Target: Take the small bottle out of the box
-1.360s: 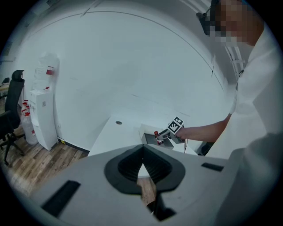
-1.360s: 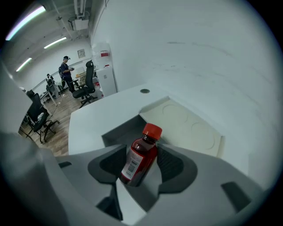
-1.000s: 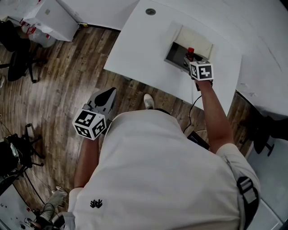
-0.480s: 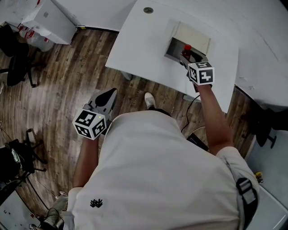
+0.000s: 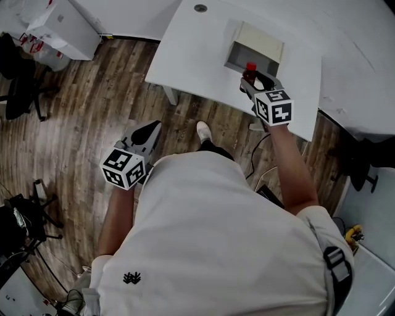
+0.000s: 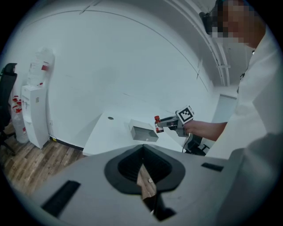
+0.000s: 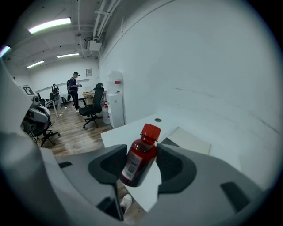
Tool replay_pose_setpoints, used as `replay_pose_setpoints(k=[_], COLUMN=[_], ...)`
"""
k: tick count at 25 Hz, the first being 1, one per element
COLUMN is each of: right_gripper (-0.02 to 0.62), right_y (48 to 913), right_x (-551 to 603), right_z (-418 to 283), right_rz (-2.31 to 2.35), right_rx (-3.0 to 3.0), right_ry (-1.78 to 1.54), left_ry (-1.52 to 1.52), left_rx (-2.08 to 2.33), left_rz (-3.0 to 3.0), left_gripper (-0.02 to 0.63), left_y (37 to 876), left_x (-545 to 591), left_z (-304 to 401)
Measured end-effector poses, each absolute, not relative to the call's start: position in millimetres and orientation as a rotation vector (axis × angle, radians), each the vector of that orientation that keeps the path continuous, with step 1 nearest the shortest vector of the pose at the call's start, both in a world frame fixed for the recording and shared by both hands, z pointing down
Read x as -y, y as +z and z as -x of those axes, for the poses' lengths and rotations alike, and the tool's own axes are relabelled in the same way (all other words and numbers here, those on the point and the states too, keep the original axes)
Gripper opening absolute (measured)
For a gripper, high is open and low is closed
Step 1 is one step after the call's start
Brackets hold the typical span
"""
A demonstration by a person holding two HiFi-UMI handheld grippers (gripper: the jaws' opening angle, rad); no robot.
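Observation:
A small dark-red bottle [image 5: 249,74] with a red cap is held above the white table [image 5: 191,68], just in front of the open grey box [image 5: 256,46]. My right gripper [image 5: 253,81] is shut on the bottle's body. In the right gripper view the bottle [image 7: 138,160] leans slightly between the dark pads [image 7: 110,165], with the box [image 7: 185,140] behind it. My left gripper [image 5: 149,129] hangs over the wooden floor, left of the table, its jaws together and empty. From the left gripper view [image 6: 143,149] the bottle [image 6: 157,124] shows beside the box [image 6: 142,131].
A cable hole [image 5: 200,8] lies at the table's far side. A white cabinet [image 5: 62,24] and water bottles stand at far left, a black office chair [image 5: 21,86] near them. More chairs and people [image 7: 74,90] fill the room behind.
The right gripper has drawn the bottle up out of the box and back toward the table's near edge. The left gripper has stayed where it was.

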State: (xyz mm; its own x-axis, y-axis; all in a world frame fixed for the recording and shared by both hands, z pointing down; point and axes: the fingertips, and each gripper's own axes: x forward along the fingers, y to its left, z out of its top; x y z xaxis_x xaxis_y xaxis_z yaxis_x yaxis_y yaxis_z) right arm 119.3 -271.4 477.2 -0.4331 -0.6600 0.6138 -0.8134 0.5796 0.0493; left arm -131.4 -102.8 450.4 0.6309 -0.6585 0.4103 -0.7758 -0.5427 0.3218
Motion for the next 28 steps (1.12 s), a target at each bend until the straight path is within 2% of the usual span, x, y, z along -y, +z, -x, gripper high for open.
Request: replay_pose_setpoints(k=[11,28], right_gripper=[0.212,0.209], right_y=[447,432], right_x=[198,121], right_z=[-89,-87], right_rz=[-1.144,-1.15], right_rx=[2.272,2.283], right_ry=[0.284,0.291], left_ry=[0.308,0.305], left_rx=[1.054,0.955], left_rz=[-2.403,-2.429], left_gripper=[0.006,0.006], left_y=[458,471], left_x=[63,33], left_z=[134,120])
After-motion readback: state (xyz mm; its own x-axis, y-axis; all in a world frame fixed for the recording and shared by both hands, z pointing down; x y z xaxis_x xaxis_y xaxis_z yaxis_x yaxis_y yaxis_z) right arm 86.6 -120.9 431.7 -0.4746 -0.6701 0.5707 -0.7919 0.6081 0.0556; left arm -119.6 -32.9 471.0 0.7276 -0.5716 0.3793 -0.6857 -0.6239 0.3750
